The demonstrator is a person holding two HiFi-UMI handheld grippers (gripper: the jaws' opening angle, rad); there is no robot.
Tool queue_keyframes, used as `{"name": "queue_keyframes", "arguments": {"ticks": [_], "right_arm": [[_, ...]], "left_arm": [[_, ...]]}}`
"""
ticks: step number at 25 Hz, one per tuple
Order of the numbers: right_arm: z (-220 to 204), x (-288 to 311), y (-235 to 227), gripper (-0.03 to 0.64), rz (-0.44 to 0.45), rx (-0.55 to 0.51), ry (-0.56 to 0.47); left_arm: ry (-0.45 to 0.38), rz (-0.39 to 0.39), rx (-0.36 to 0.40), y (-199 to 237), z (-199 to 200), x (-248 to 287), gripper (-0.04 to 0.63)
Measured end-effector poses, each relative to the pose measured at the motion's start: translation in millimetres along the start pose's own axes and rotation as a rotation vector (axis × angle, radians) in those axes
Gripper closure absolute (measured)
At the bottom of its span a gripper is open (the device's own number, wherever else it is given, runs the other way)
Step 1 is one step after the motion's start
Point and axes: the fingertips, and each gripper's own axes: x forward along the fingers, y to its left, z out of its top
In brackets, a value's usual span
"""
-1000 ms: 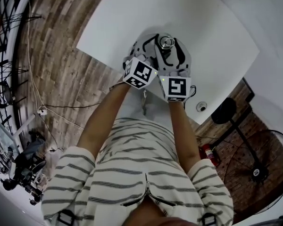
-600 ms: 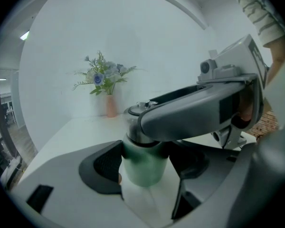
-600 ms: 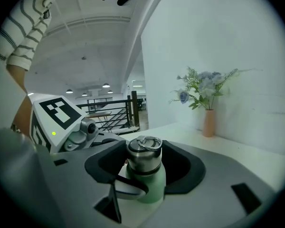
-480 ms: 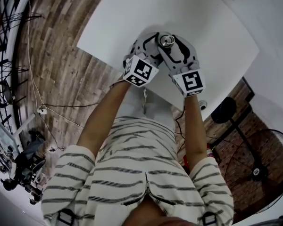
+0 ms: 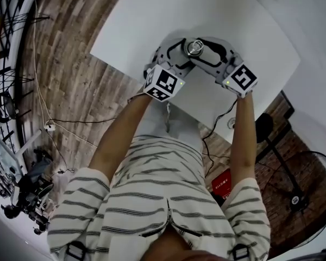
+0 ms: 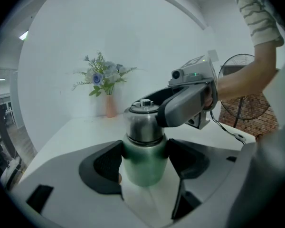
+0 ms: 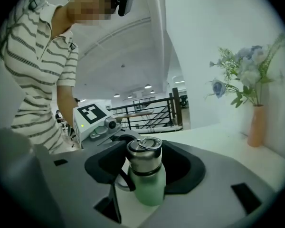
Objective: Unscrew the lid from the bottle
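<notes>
The green bottle [image 7: 150, 188] stands on the white table [image 5: 244, 31], the left gripper [image 6: 144, 158] squeezing its body so it cannot spin, while the right gripper [image 7: 145, 163] pinches the shiny lid [image 6: 143, 123], I think to twist it off.

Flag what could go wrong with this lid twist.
The left claw clamps only the smooth green bottle body, so the bottle may spin with the lid instead of loosening. The carry loop hanging beside the right claw could snag on its pad as the wrist turns.
</notes>
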Motion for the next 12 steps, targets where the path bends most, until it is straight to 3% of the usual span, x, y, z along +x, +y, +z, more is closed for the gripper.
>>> {"name": "queue_keyframes", "arguments": {"ticks": [7, 12], "right_arm": [[1.3, 0.7, 0.4, 0.374, 0.145, -0.002, 0.041], [0.1, 3.6, 0.3, 0.370, 0.165, -0.031, 0.101]], "left_arm": [[-0.001, -0.002, 0.000, 0.2, 0.6, 0.3, 0.287], [0.001, -0.005, -0.001, 0.4, -1.2, -0.1, 0.287]]}}
